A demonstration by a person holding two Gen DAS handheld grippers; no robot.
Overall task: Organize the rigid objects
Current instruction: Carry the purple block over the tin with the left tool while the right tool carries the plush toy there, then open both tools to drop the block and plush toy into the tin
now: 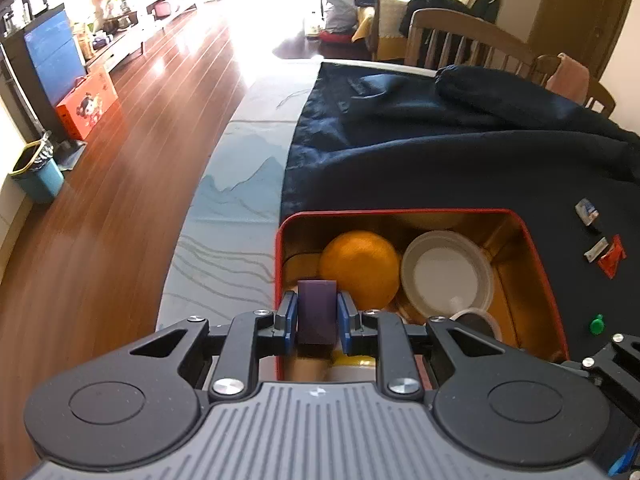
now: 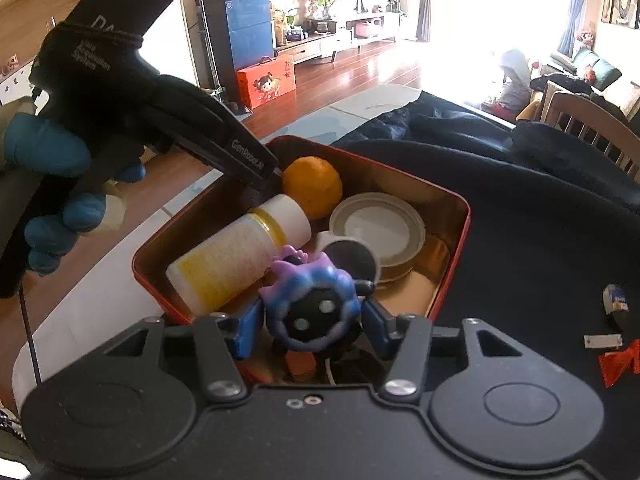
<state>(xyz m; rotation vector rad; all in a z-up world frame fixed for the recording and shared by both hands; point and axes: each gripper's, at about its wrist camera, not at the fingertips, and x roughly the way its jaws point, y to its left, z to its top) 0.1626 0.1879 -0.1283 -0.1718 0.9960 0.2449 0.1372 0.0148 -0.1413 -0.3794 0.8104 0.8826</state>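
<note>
Your left claw [image 1: 316, 316] grips a purple block [image 1: 316, 310] and your right claw [image 2: 312, 326] grips a purple toy [image 2: 314, 308], both over the red tin [image 2: 452, 272], seemingly for dropping in.

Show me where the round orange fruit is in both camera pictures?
Left wrist view: the round orange fruit sits in the far left part of the red metal tin, just beyond the purple block held in the left gripper.
Right wrist view: the fruit lies at the tin's far end, upper centre.
Shared landmark: the round white lid right beside it.
</note>
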